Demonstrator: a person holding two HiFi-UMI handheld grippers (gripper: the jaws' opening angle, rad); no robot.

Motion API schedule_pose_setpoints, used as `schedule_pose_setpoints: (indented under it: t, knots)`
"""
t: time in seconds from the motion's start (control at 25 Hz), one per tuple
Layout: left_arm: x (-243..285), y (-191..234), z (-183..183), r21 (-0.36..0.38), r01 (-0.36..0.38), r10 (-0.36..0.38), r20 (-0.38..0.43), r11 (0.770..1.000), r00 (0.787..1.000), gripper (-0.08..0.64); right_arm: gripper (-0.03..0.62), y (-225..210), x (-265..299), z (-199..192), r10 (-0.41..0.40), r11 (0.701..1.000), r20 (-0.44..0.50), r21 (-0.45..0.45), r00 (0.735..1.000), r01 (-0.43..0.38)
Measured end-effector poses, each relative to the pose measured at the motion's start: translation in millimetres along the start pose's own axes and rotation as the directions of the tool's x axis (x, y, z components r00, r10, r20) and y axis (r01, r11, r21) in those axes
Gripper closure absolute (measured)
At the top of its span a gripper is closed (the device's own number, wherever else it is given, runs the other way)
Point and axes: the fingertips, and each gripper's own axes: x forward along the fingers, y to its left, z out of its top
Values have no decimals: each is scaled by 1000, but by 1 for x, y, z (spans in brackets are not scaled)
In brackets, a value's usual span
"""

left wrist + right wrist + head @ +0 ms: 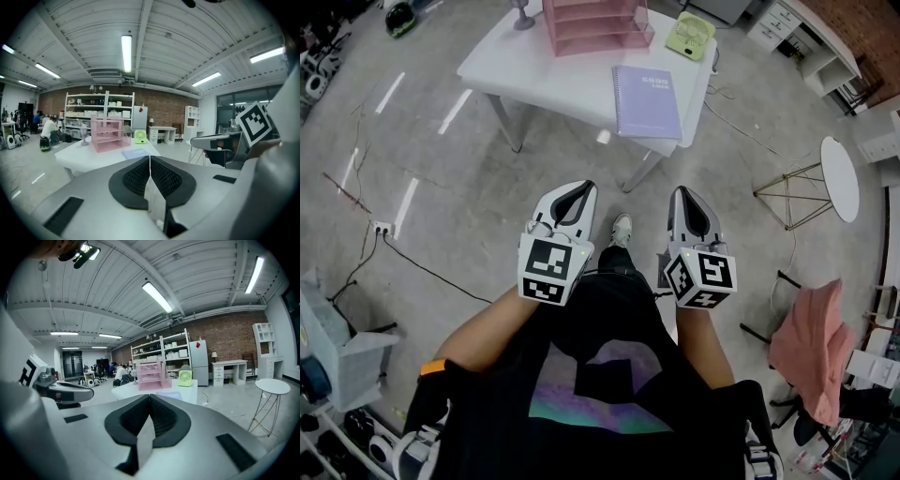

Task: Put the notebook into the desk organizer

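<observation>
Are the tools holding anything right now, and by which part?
Nothing is held. The left tool and the right tool are both shut and empty. The notebook lies on the table, far from both.

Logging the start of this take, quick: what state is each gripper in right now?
Left gripper: closed, holding nothing.
Right gripper: closed, holding nothing.
</observation>
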Motion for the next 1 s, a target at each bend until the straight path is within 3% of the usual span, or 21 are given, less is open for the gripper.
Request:
schedule_pose_setpoints:
  t: [0.24, 0.52, 0.8, 1.0]
  knots:
    - [74, 19, 8, -87, -18, 11, -75, 996, 997, 541, 575, -39, 72, 12, 66, 998, -44, -10, 997, -67]
    - [163, 43, 11, -218, -52, 13, -177, 975, 984, 450, 574, -82, 154, 17, 154, 987, -112, -34, 982, -159]
    - [226, 62, -13, -370, -109, -1, -285, 923, 959, 384, 571, -122, 211, 19, 208, 975, -140, -52, 968, -217]
    - [254, 64, -39, -436, -130, -39, -358, 891, 933, 342, 565, -141, 237, 9, 232, 968, -171, -52, 958, -244]
